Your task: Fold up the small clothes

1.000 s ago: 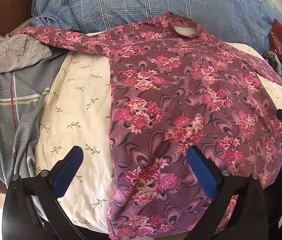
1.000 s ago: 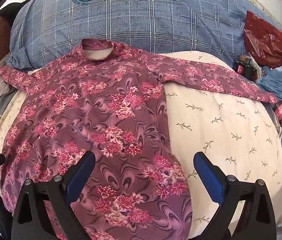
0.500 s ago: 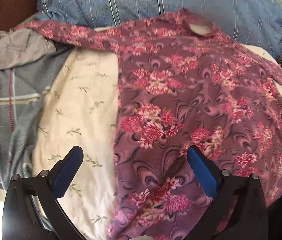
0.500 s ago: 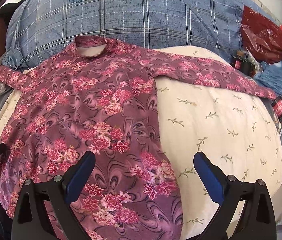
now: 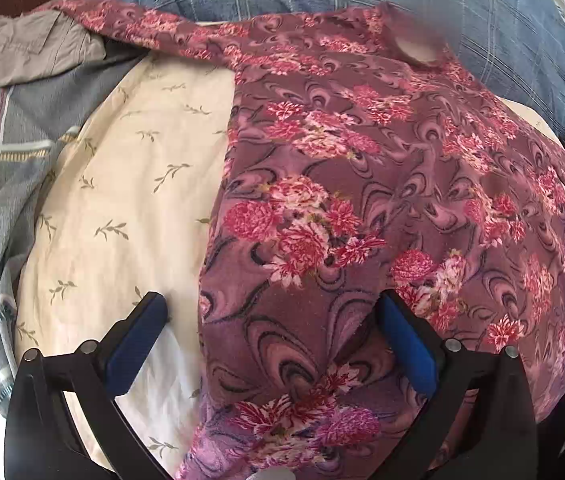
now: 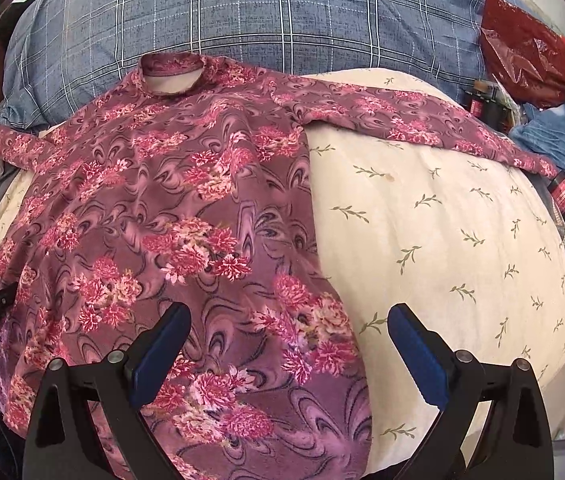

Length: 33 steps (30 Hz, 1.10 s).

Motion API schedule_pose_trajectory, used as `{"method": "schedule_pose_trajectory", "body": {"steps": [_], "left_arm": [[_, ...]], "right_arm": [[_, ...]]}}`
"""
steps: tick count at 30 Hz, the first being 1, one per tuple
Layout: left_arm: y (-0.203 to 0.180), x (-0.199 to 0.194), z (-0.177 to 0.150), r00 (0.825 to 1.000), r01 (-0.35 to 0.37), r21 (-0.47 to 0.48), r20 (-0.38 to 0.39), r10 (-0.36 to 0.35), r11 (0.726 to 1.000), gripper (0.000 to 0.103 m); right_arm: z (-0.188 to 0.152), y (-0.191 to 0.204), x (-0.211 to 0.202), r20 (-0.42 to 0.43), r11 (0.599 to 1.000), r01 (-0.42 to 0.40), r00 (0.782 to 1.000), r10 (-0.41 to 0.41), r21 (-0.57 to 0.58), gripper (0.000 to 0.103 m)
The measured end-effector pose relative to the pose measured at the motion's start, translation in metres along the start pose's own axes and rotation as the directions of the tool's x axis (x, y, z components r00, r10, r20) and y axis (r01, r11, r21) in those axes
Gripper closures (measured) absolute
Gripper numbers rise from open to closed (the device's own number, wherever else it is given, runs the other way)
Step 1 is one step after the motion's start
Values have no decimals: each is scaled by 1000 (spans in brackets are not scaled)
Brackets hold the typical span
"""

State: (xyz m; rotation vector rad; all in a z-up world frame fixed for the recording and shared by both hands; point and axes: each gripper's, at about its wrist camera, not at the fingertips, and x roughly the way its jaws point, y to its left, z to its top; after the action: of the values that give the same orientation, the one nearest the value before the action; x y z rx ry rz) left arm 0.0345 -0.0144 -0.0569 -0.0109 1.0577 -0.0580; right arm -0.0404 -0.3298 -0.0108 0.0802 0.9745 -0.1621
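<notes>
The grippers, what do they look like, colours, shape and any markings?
The left gripper and the right gripper look alike: two angular black arms splayed in a V, with round silver bolts, ending in fingers faced with blue pads. In the right wrist view, the left gripper's black side carries white "GenRobot.AI" lettering.

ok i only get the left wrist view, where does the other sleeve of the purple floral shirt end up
Observer: In the right wrist view, that sleeve of the purple floral shirt lies straight out across the cream leaf-print sheet, with the cuff near the sheet's right edge.
Operator: is the right gripper on the shirt yet
Observer: No. The right gripper is open and holds nothing. The shirt's side edge lies between its fingers, near the hem.
Operator: anything past that cuff
Observer: A crumpled blue denim garment, and a red plastic bag behind it.
</notes>
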Motion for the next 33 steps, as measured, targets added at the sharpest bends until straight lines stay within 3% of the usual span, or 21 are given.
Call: {"method": "schedule_pose_trajectory", "body": {"steps": [3, 9, 15, 21, 25, 33], "left_arm": [[1, 0, 1, 1000, 2, -3, 7, -2, 1000, 0], [2, -5, -9, 994, 9, 8, 106, -10, 1000, 0], [2, -12, -8, 998, 34, 13, 60, -35, 999, 0], [-15, -47, -21, 992, -15, 143, 127, -3, 990, 0], [-20, -68, -28, 983, 2, 160, 180, -31, 987, 0], [-28, -90, -42, 977, 28, 176, 203, -64, 984, 0]], "right_arm": [[-1, 4, 1, -5, 1000, -1, 1000, 1, 5, 3], [-3, 6, -8, 30, 1000, -10, 1000, 10, 2, 3], [-3, 5, -22, 72, 1000, -8, 997, 8, -11, 3], [-7, 7, -30, 81, 1000, -6, 997, 7, -13, 3], [-12, 8, -33, 85, 1000, -4, 996, 6, -20, 3], [-29, 7, -52, 113, 1000, -13, 993, 16, -24, 3]]}}
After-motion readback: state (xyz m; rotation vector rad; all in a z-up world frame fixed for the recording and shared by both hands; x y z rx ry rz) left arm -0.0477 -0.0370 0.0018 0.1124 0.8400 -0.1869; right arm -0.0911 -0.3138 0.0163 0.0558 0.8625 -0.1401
